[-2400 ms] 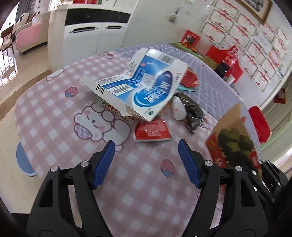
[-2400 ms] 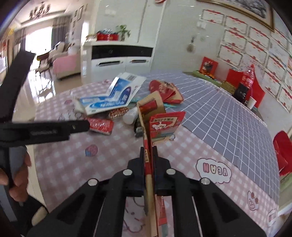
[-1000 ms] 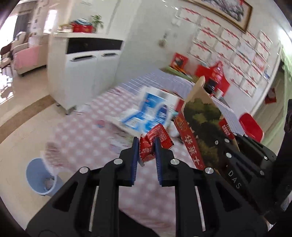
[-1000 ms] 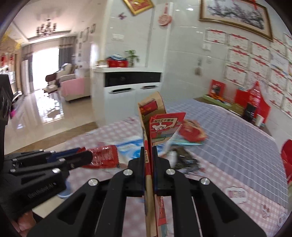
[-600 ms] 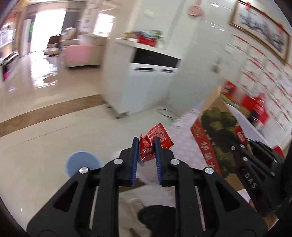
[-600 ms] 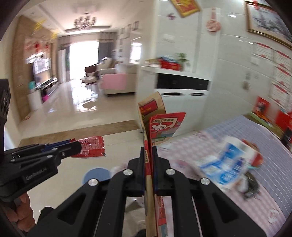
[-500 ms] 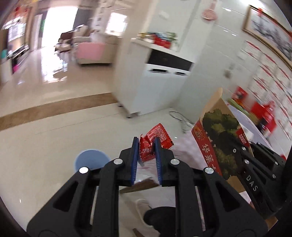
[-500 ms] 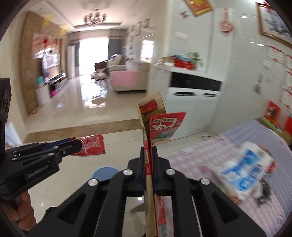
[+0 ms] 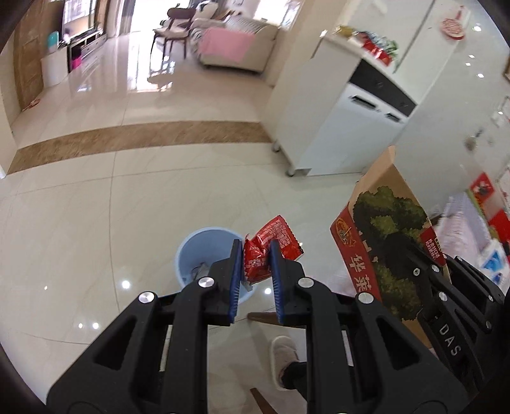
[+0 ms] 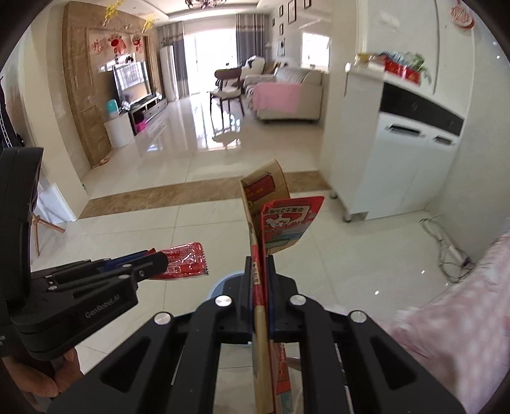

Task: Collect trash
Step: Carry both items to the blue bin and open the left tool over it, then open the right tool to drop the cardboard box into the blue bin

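A home, an open living and dining room. Glossy floor tiles [image 10: 197, 203] run to a sofa [image 10: 296, 82] with a pink throw [image 10: 275, 97], a chair [image 10: 228, 87], a TV [image 10: 130, 74] on a wood-panelled wall, curtained windows [image 10: 210, 44] and a chandelier [image 10: 204, 3]. A white cabinet [image 10: 404, 159] stands near a table [image 10: 462, 318] with a pink checked cloth.

Glossy cream tiled floor [image 9: 95, 223] crossed by a brown marble band [image 9: 137, 140], carrying a light blue wastebasket [image 9: 204, 251], a white wheeled cabinet [image 9: 338, 127], a white power strip [image 10: 452, 251] with cable.
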A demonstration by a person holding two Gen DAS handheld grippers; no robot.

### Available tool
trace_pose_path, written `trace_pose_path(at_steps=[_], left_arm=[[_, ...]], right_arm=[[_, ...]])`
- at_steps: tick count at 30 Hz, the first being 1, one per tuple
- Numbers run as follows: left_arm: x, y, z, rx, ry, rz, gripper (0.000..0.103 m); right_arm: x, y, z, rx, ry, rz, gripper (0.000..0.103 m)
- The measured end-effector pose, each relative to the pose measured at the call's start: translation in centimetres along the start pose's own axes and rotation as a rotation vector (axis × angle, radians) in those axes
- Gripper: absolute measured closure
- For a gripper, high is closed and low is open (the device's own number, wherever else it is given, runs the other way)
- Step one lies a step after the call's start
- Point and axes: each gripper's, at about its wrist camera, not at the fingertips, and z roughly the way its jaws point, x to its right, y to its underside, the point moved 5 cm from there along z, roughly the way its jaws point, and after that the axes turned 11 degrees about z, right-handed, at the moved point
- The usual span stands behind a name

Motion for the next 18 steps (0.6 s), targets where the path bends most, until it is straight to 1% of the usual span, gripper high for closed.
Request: trace_pose_path(at_steps=[4,6,7,8,9,10,13,18], left_arm=[[-1.0,-0.6,4.0,-0.046,-0.021,-0.033,0.085],[-1.6,-1.2,6.0,-0.057,-0.025,-0.063,0.082],[-1.8,-1.1,6.6,-0.064,-0.02,-0.077,0.077],[-2.1,-1.2,7.6,-0.091,-0.02,-0.099,0.042],[-2.3,-1.2,8.0,-0.1,-0.024,-0.112,0.027],[-2.4,-1.2,8.5,-0.09,-0.026,-0.122,0.027],[-1.9,-0.9,9.6,-0.111,-0.054,-0.077,0.027],[-2.8,0.5,10.3,-0.138,-0.073,-0.094,0.026]], right_arm=[[-0.2,0.1,4.8,-0.024,0.003,-0.007,0.096],[0.3,0.2,6.6,-0.031,0.01,0.003,0.096],[0.6,0.2,7.2,-0.035,0.015,0.005,0.096],[0.9,0.2,8.2,-0.041,0.022,0.012,0.096],[1.1,0.4,8.9,-0.051,0.024,0.014,0.096],[1.3,0.5,9.5,-0.061,0.024,0.014,0.096],[1.8,1.0,11.0,-0.085,0.027,0.01,0.096],[1.9,1.4,12.5,-0.11,0.02,0.015,0.096]])
